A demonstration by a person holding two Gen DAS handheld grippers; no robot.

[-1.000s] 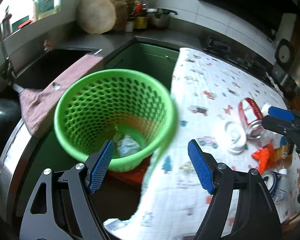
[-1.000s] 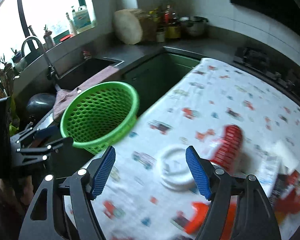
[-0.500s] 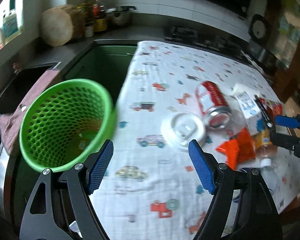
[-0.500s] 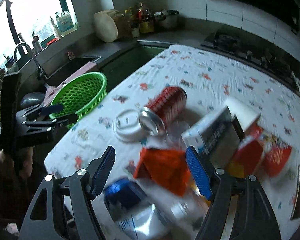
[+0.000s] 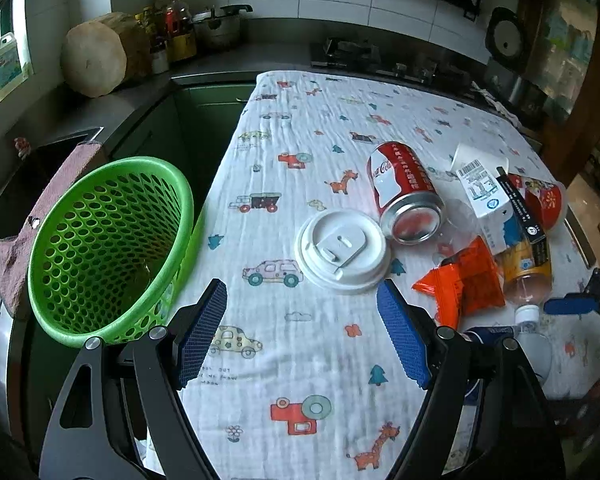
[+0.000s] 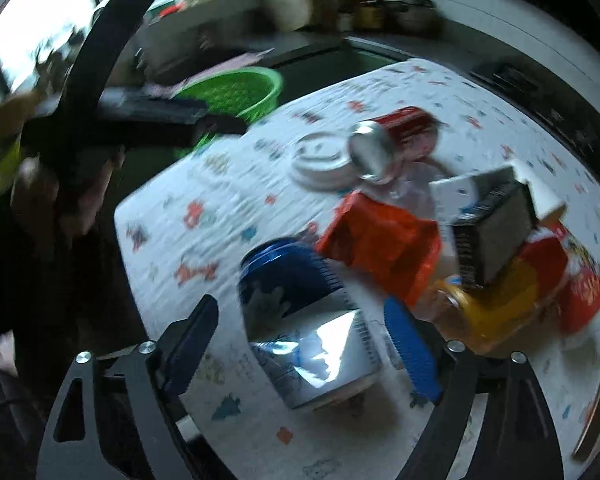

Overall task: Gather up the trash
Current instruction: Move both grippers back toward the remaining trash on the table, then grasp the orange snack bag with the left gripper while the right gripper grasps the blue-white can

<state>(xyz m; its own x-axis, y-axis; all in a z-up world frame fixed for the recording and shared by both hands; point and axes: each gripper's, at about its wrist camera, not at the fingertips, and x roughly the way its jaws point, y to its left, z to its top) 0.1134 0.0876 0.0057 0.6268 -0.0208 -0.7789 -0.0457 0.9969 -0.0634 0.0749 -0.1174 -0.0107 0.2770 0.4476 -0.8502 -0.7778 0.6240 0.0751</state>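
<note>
My left gripper (image 5: 301,285) hangs open and empty over the patterned tablecloth (image 5: 300,360), just short of a white cup lid (image 5: 342,254). A green mesh basket (image 5: 108,248) stands off the table's left edge. A red cola can (image 5: 404,192), an orange wrapper (image 5: 464,280), a white carton (image 5: 484,196) and a yellow-labelled bottle (image 5: 528,268) lie in a heap to the right. In the blurred right wrist view, my right gripper (image 6: 300,302) is opening its jaws around a blue can (image 6: 300,320) lying between them, pads clear of it.
Behind the basket are a dark sink and a pink towel (image 5: 48,200). A round wooden block (image 5: 96,54), bottles and a pot line the back counter, with a stove beyond the table. A red packet (image 6: 580,280) lies at the heap's right end. A person's hand (image 6: 40,184) holds the left gripper.
The left gripper has swung from over the basket to the table, facing the lid. The right gripper has dropped towards the trash heap, now straddles the blue can, and its jaws stand wider.
</note>
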